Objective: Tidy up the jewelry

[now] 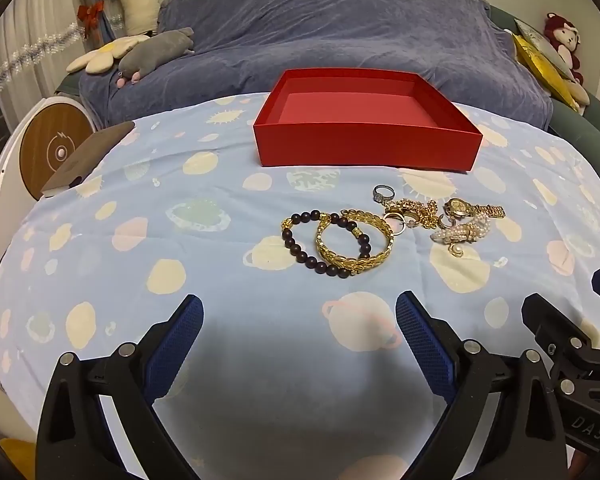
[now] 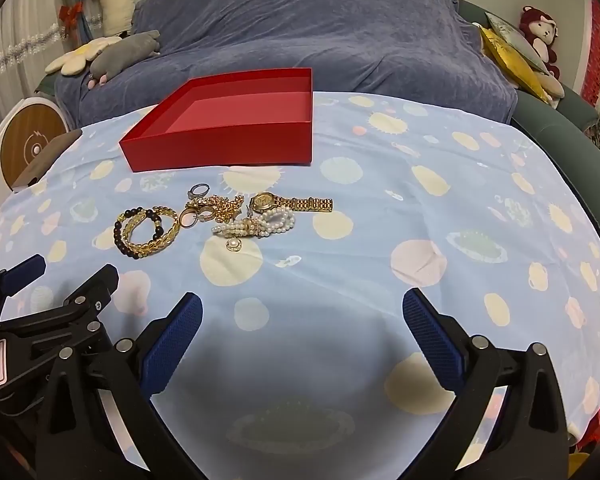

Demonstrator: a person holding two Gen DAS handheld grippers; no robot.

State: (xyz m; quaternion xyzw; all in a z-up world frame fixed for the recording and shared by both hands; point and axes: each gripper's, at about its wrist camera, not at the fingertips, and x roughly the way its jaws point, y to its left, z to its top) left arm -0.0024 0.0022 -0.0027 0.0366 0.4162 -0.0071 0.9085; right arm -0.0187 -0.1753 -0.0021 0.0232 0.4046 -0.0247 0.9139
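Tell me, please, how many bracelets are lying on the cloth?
3: a dark bead bracelet overlapping a gold bangle at the pile's left, a pearl bracelet below the watch. The tangled chains may hide more.

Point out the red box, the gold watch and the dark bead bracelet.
red box [image 1: 364,148]: left wrist view, on its near outer wall.
gold watch [image 2: 265,201]: right wrist view, on the round dial.
dark bead bracelet [image 1: 289,240]: left wrist view, on a bead at the loop's left side.
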